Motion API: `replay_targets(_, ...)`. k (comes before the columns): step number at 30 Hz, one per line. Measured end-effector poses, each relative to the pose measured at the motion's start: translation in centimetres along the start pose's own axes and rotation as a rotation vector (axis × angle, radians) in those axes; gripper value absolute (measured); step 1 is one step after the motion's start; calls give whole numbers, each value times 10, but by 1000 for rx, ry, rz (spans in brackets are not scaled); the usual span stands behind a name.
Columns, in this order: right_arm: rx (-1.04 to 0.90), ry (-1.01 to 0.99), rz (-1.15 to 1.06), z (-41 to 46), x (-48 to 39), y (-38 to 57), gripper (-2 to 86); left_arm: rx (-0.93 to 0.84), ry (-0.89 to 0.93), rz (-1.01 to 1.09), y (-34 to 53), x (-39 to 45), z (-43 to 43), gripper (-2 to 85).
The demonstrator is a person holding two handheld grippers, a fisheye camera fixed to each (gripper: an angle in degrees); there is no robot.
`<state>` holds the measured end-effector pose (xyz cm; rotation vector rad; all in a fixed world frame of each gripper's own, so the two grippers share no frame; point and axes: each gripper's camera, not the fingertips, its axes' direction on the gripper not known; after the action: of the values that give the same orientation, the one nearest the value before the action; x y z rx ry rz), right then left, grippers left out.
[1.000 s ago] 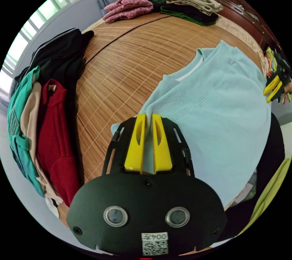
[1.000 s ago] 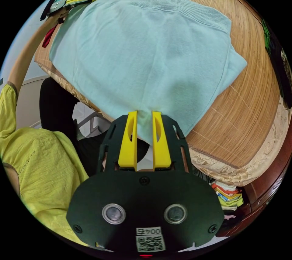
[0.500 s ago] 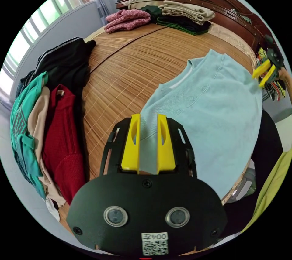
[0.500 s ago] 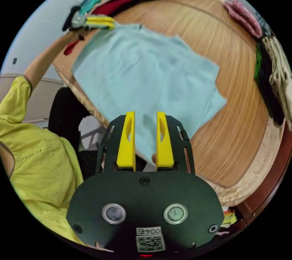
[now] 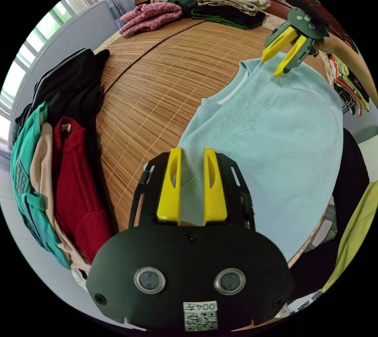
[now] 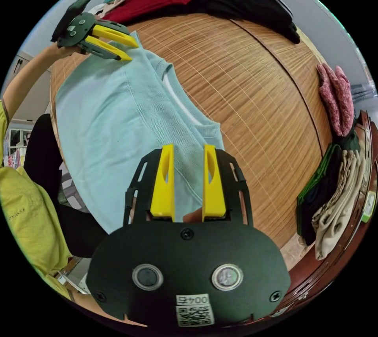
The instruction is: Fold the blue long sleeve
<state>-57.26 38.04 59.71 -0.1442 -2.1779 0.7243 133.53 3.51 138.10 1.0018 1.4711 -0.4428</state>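
The light blue long sleeve (image 5: 275, 136) lies flat on the bamboo mat (image 5: 165, 77), sleeves tucked out of sight, its collar (image 5: 232, 95) toward the middle of the mat. In the left gripper view my left gripper (image 5: 191, 150) hovers open over one shoulder, cloth showing between the jaws without being pinched. My right gripper (image 5: 271, 66) stands open at the other shoulder. In the right gripper view my right gripper (image 6: 188, 148) is open above the long sleeve (image 6: 106, 116), and the left gripper (image 6: 132, 51) is open at the far shoulder corner.
A heap of black, red, teal and beige clothes (image 5: 59, 136) lines one side of the mat. Folded stacks (image 5: 232, 6) and a pink garment (image 5: 149, 16) sit by the wooden headboard (image 6: 334, 258). A person's yellow-green top (image 6: 19, 211) is at the bed's edge.
My left gripper has opened and let go of the shoulder corner. The right gripper has released the lower edge and travelled up to the other shoulder. The long sleeve now lies flat.
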Motion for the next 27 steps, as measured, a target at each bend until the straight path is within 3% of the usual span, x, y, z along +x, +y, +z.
replay_targets(9,-58,-23,-3,33,7,-19,51,-18,-1,-23,5,1,8,31)
replay_targets(20,97,88,90,-34,14,-8,18,131,-131,-113,28,25,-47,11)
replay_targets(27,-21,-6,187,13,51,-43,38,-1,-204,-164,24,35,4,12)
